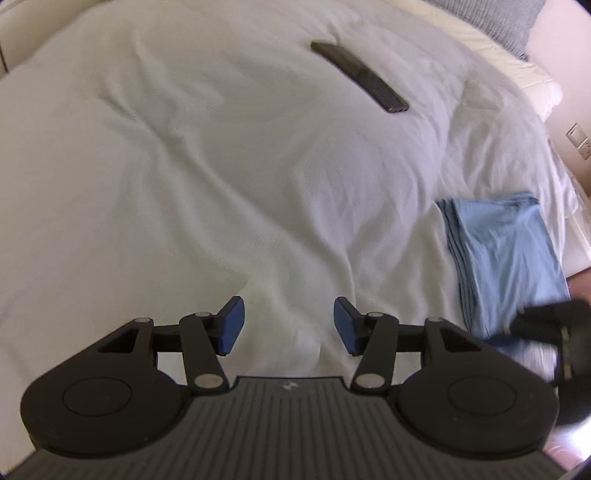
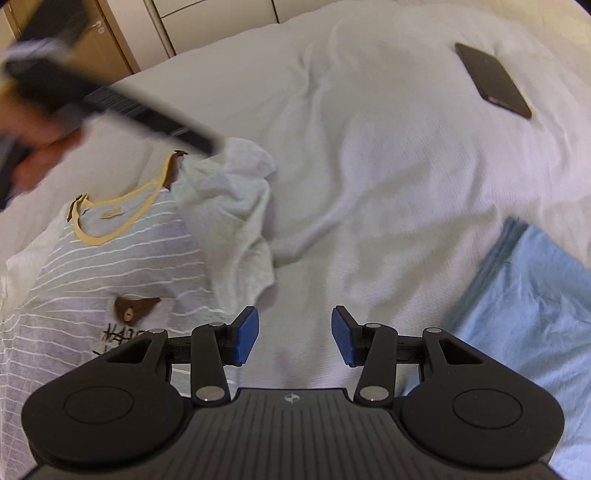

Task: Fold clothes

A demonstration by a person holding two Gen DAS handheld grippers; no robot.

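A folded light blue garment lies on the white bed cover at the right; it also fills the lower right of the right wrist view as the blue garment. A grey striped shirt with a yellow neckline lies unfolded at the left, with a crumpled pale sleeve beside it. My left gripper hangs open over bare cover, nothing between its blue pads. My right gripper stands open over the cover between shirt and blue garment, holding nothing. The left gripper's body shows blurred at the upper left of the right wrist view, in a hand.
A dark phone lies on the bed cover toward the far side; the phone sits upper right in the right wrist view. Pillows lie at the bed's head. Wooden cabinet doors stand beyond the bed.
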